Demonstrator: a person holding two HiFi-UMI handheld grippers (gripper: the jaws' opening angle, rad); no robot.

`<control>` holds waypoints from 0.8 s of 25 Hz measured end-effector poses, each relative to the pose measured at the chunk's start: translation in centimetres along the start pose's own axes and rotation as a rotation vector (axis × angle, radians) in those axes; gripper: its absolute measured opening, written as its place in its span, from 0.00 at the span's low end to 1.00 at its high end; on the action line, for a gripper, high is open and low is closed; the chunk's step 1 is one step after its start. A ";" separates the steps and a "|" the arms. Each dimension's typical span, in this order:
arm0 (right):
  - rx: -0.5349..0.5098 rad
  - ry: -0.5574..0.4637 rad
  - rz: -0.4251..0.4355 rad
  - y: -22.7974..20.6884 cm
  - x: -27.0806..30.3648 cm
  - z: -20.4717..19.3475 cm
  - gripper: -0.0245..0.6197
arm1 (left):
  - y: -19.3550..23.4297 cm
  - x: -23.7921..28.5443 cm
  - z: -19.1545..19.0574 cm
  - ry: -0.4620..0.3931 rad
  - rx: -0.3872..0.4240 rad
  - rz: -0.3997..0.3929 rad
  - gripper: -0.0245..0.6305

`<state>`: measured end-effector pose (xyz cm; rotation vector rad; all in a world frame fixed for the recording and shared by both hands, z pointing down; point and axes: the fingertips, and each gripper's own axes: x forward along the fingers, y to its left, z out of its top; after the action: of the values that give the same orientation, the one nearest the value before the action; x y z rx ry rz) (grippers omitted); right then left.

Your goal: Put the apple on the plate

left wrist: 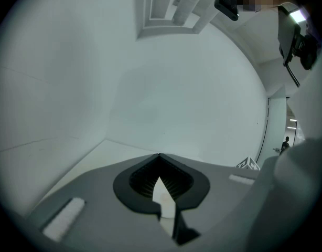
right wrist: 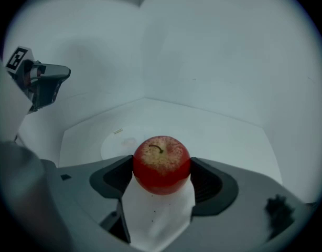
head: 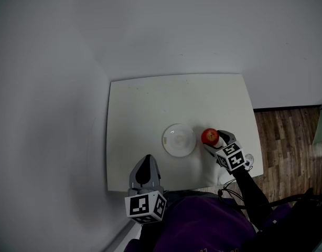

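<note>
The left gripper (head: 147,158) and the right gripper (head: 213,138) are each formed of a grey moulded body fitted with dark ribbed pads (right wrist: 211,180). A cube (head: 146,206) printed with black-and-white square markers is mounted on each. Thin black cables (head: 227,192) are seen beside the dark sleeve (head: 255,196). A purple garment (head: 203,227) is worn on the torso.

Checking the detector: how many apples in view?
1. The apple is held between the right gripper's jaws, just right of the plate on the table. None seem hidden.
</note>
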<state>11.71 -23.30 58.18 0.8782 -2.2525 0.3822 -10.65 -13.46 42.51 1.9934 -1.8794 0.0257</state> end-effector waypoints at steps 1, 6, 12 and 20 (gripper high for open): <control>-0.004 -0.004 0.003 0.2 0.0 0.3 0.58 | 0.1 -0.1 0.1 -0.001 -0.001 0.002 0.05; -0.023 -0.016 0.017 1.0 0.6 1.4 0.58 | 1.0 -0.5 0.3 -0.014 -0.010 0.015 0.05; -0.039 -0.009 0.031 1.5 0.9 1.9 0.58 | 1.6 -0.9 0.5 -0.021 -0.017 0.031 0.05; -0.060 -0.028 0.041 2.3 1.3 2.9 0.58 | 1.9 -1.5 0.3 -0.012 -0.003 0.034 0.05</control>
<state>7.98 -23.63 56.85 0.8124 -2.2984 0.3204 -12.70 -12.12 42.36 1.9636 -1.9203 0.0205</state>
